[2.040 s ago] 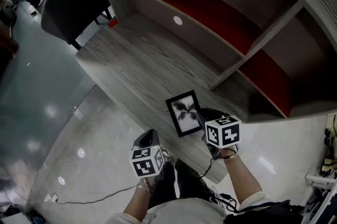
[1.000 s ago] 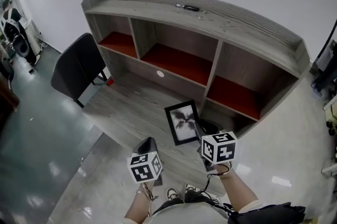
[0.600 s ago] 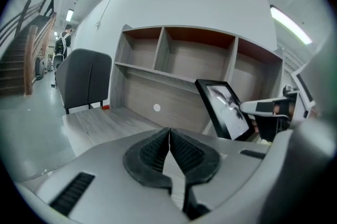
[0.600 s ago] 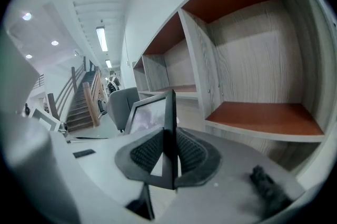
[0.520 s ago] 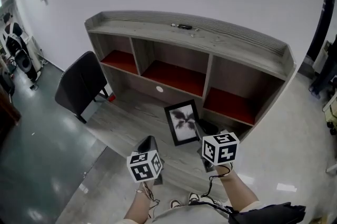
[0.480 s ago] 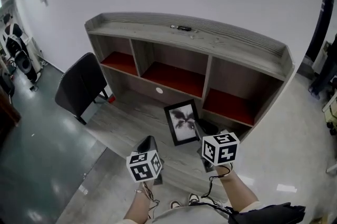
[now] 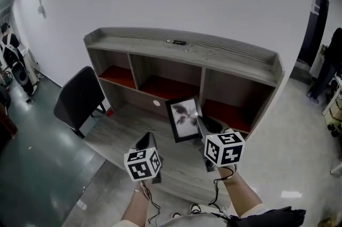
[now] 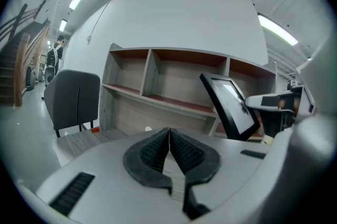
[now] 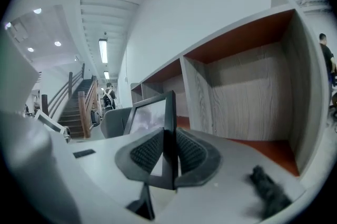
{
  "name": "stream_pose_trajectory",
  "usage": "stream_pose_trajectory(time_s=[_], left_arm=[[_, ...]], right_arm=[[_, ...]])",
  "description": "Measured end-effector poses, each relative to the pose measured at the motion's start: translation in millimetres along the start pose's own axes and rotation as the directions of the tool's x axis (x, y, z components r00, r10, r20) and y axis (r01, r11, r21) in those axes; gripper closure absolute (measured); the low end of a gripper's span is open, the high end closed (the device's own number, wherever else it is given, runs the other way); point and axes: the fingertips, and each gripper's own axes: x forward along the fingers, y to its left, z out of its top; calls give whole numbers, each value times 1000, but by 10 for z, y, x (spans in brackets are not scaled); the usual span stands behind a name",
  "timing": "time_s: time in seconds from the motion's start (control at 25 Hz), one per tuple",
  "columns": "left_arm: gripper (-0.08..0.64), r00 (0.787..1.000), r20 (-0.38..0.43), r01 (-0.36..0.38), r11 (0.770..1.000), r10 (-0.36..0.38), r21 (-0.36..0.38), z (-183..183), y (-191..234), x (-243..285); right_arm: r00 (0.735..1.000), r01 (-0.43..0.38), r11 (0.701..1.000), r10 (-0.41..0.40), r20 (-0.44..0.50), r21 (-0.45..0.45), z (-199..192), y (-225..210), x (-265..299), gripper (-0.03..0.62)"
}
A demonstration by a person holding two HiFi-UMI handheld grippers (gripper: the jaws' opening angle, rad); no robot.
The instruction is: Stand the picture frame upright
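The black picture frame (image 7: 183,118) with a dark leaf print is lifted off the grey wood desk (image 7: 128,132), tilted back and nearly upright. My right gripper (image 7: 201,125) is shut on its right edge; in the right gripper view the frame's edge (image 9: 169,133) sits clamped between the ribbed pads. The left gripper view has the frame (image 8: 230,104) at the right, leaning. My left gripper (image 7: 145,141) hovers over the desk to the frame's left, shut on nothing, pads (image 8: 169,149) pressed together.
The desk carries a hutch with red-floored shelves (image 7: 165,87) behind the frame. A small dark object (image 7: 176,41) lies on the hutch's top. A black chair (image 7: 77,98) stands at the desk's left end. White wall behind; a person (image 7: 328,65) at the far right.
The frame has been raised from lying flat on the desk to nearly upright in my right gripper. The head view has lifted, showing the whole hutch and wall.
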Motion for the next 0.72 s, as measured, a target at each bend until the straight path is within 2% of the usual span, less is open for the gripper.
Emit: stream_pose_trajectory(time_s=[0.36, 0.72], left_arm=[[543, 997, 50, 58, 998, -59, 17, 445, -201, 37], [543, 983, 138, 112, 992, -119, 55, 1113, -374, 16]], right_arm=[[995, 45, 999, -44, 86, -14, 500, -70, -147, 506], [982, 75, 997, -71, 174, -16, 948, -89, -275, 506]])
